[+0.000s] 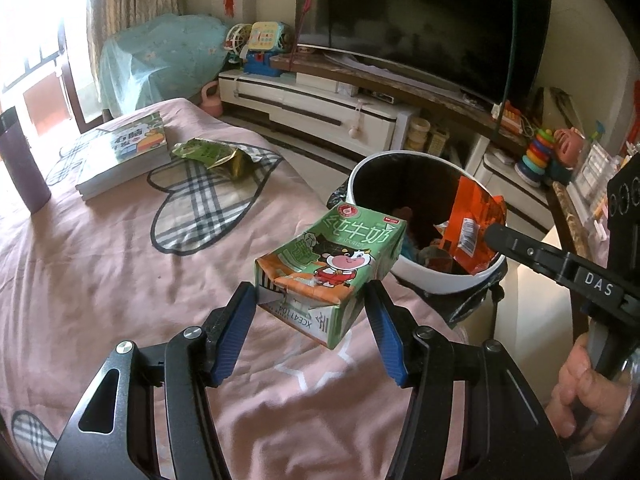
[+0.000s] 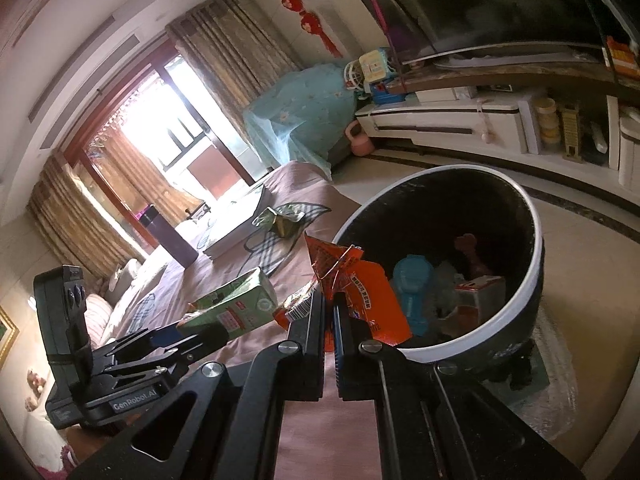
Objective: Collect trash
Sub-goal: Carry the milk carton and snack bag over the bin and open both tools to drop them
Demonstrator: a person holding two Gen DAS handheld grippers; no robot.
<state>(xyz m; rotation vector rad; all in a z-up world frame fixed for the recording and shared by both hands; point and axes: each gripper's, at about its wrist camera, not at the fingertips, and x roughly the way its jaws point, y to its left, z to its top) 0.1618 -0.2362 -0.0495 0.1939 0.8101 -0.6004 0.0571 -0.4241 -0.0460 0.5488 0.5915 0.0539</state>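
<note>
While "DAS" marks the right gripper point(image 1: 494, 236), the milk carton point(image 1: 332, 264) reads "XCE41104".

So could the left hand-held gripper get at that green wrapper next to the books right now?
Probably not yet. The left hand-held gripper has the milk carton between its fingers. The green wrapper lies uncovered on the bedspread, so the way there looks free afterwards.
</note>
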